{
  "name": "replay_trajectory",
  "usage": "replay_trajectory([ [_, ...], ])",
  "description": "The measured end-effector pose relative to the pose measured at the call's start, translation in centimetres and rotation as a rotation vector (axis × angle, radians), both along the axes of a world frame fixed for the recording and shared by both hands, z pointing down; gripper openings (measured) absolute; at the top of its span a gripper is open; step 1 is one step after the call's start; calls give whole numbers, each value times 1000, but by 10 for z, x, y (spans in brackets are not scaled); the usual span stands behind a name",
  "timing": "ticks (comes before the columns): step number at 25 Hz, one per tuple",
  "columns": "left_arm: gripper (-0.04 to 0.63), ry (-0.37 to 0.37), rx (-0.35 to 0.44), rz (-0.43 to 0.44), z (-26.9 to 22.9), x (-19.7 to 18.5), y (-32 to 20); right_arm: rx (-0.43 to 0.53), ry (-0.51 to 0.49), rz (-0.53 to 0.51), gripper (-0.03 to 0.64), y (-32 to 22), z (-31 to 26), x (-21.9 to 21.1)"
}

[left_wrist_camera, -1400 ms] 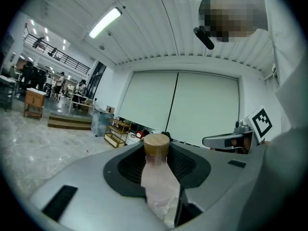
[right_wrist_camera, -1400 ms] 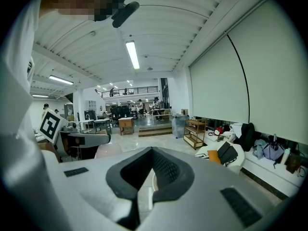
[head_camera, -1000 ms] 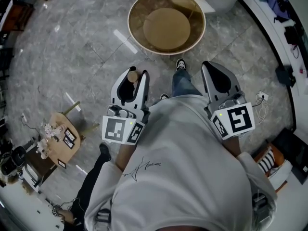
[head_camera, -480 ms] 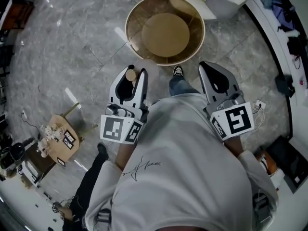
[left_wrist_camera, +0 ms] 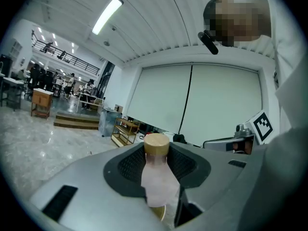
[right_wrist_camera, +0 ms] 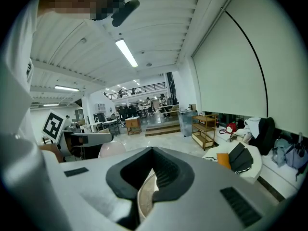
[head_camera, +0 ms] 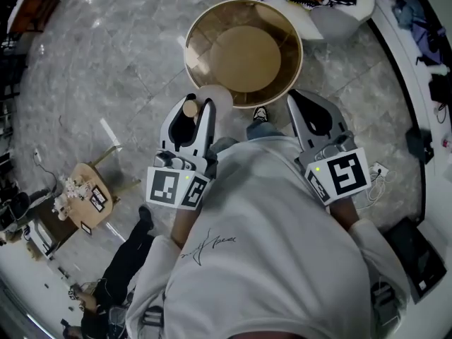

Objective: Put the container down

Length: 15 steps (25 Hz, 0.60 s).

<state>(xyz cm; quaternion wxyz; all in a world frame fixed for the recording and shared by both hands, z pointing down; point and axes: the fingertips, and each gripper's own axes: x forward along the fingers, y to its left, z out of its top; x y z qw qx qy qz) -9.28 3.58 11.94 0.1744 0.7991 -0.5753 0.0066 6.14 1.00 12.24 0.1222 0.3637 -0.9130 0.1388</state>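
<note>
Closest to us is our white shirt (head_camera: pixel 268 246). It fills the bottom of the head view. Just past it we hold a gripper in each hand, and each one has a marker cube at the back.

The left gripper (head_camera: pixel 197 106) is pinching the container (head_camera: pixel 191 109). The container is a pale pink bottle with a tan cap. In the left gripper view it stands upright between the two jaws, and both black pads press on its sides. Its cap pokes up above the jaws. We hold it in the air over the grey floor (head_camera: pixel 106 69), near the edge of the round brown table (head_camera: pixel 244 48) but not on it.

The right gripper (head_camera: pixel 295 97) holds nothing. Its jaws are pressed together at the tips. In the right gripper view we see only a thin slit lower down, and a bit of the table shows through it.

Between the two grippers one shoe (head_camera: pixel 260 113) peeks out, just by the table's near rim.

Off to the left, well apart from us, stands a small wooden table (head_camera: pixel 88 196) with little things on top.

Farthest away, behind the round table, is a white seat (head_camera: pixel 339 13).
</note>
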Motion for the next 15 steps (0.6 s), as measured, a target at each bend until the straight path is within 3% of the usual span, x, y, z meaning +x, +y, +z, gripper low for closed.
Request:
replay_trajectory([
  [15, 149, 5, -55, -37, 22, -1, -28, -55, -10, -104, 14, -21, 27, -13],
])
